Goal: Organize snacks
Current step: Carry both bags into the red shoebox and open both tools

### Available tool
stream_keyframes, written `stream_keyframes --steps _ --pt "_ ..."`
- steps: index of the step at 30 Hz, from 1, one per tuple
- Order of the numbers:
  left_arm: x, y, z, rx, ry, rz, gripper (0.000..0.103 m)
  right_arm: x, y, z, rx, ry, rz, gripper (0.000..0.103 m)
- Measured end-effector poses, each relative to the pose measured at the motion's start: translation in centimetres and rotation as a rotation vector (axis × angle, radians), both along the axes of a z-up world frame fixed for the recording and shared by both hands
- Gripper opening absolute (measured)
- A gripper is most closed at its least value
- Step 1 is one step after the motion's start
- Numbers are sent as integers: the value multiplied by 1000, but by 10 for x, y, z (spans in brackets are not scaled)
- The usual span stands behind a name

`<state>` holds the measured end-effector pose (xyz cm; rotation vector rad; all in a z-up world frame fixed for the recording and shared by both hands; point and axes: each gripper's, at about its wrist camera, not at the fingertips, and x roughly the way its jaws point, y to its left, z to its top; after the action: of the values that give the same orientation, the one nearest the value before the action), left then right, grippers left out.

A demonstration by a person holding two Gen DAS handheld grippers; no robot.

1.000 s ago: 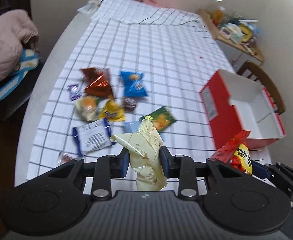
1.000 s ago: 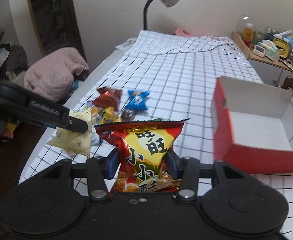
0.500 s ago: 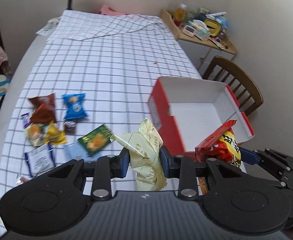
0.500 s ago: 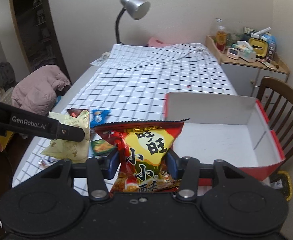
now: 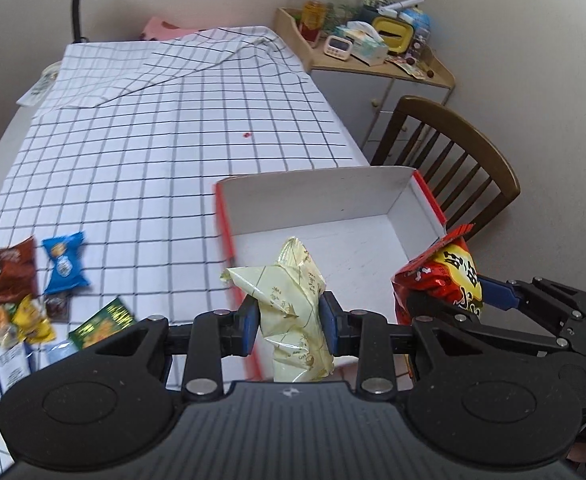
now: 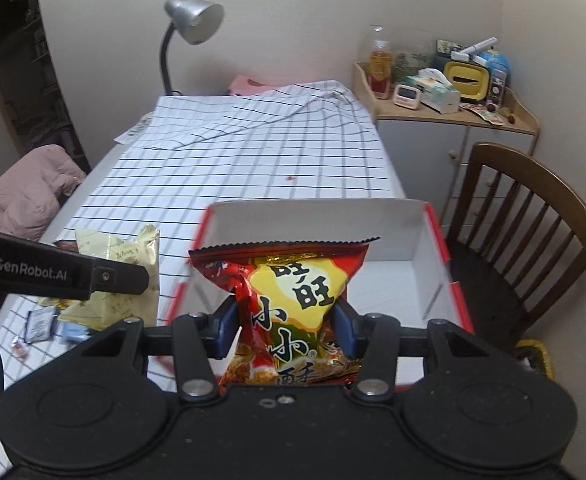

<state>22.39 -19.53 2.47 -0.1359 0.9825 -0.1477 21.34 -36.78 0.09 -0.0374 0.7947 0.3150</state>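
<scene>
Left wrist view: the left gripper [image 5: 289, 322] sits low at frame centre, its blue-padded fingers [image 5: 250, 324] clamped on a crumpled pale yellow packet [image 5: 289, 304]; the brown print on it is too small to read. Behind the packet, filling centre right, stands the red box [image 5: 223, 220] with a white interior, its open top toward the camera, resting on the checked tablecloth [image 5: 153, 140]. At the right edge the right gripper [image 5: 445, 300] holds a red and yellow snack bag [image 5: 441, 276] over the box's near right corner; large black Chinese characters show on the yellow panel. At lower left loose snacks lie on the cloth: a blue packet [image 5: 64, 264], a brown packet [image 5: 13, 274], a green packet [image 5: 102, 322], yellow sweets [image 5: 33, 320] and a white and blue sachet [image 5: 11, 370]. A wooden chair [image 5: 473, 148] stands at right; a cabinet top at upper right carries a white timer [image 5: 339, 45] and a tissue box [image 5: 367, 42]. Right wrist view: the right gripper [image 6: 287, 328] at lower centre is closed on the red and yellow snack bag [image 6: 293, 300], which reads "旺旺" and "小小酥". The red box [image 6: 439, 240] lies directly behind the bag. At left the left gripper's finger, lettered "GenRobot.AI", pinches the pale yellow packet [image 6: 121, 252] beside the box's left wall. A silver desk lamp [image 6: 193, 20] stands at upper left.
</scene>
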Motion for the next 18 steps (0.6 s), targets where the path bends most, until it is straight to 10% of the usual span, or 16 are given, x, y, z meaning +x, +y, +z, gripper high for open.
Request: stream_keyframes --steps 18 --pt "77 -59 -78 97 124 33 32 75 -29 -68 -95 116 66 48"
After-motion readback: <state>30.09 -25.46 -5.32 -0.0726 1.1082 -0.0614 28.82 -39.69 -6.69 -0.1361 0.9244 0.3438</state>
